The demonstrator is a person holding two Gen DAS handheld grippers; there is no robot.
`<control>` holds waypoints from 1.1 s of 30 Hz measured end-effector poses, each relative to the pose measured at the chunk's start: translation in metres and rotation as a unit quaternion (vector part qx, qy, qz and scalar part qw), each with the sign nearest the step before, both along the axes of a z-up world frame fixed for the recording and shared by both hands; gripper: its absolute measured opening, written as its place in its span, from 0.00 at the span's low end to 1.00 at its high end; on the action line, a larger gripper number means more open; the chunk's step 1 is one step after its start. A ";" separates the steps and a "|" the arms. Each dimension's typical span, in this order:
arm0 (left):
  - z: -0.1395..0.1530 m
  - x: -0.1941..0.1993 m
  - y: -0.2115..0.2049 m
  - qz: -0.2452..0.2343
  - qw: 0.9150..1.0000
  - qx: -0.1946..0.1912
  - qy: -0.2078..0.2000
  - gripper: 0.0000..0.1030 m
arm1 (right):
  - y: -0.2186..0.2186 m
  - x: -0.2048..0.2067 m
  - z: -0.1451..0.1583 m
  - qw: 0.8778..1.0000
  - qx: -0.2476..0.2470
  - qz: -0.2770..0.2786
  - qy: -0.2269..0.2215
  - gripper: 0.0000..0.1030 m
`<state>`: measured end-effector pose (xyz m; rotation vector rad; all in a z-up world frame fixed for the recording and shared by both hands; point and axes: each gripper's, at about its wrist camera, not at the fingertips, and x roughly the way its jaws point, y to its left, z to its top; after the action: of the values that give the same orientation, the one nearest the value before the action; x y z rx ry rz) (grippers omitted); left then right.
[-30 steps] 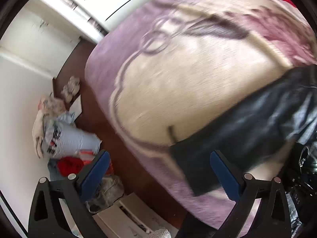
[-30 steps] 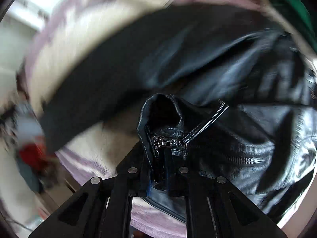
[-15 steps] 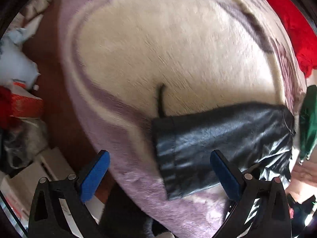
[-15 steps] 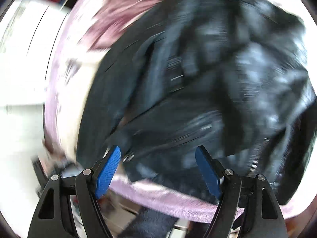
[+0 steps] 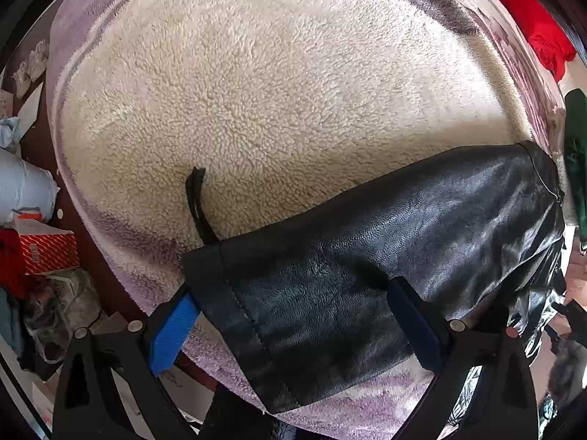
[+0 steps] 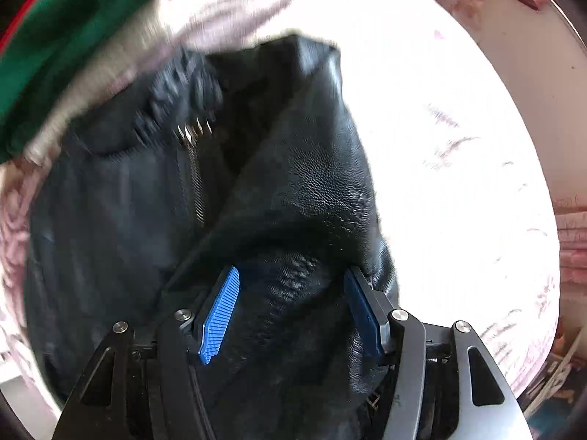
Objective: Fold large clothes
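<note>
A black leather jacket lies on a cream and lilac fleece blanket. In the left wrist view its sleeve stretches flat to the right, cuff end near me. My left gripper is open, its blue pads straddling the sleeve just above it. In the right wrist view the jacket body is bunched, with a metal zipper showing. My right gripper is open, jaws either side of a raised leather fold.
The blanket covers a bed. A red garment and a green garment lie at the far side. Boxes, bags and clutter sit on the floor to the left. A thin black strap pokes out by the cuff.
My right gripper let go of the jacket's collar and opened, then moved over another fold. My left gripper came down over the sleeve cuff, staying open.
</note>
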<state>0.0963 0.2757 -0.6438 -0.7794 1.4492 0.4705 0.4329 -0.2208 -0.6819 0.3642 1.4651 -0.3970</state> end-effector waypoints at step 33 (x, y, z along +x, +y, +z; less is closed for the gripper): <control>0.005 0.004 0.018 0.019 1.000 -0.009 0.012 0.98 | -0.007 -0.165 -0.038 0.981 0.173 -0.082 -0.041 0.15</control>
<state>0.1001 0.2932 -0.6385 -0.8200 1.4652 0.4984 0.2678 -0.2274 -0.7199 0.7751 1.4281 -0.2528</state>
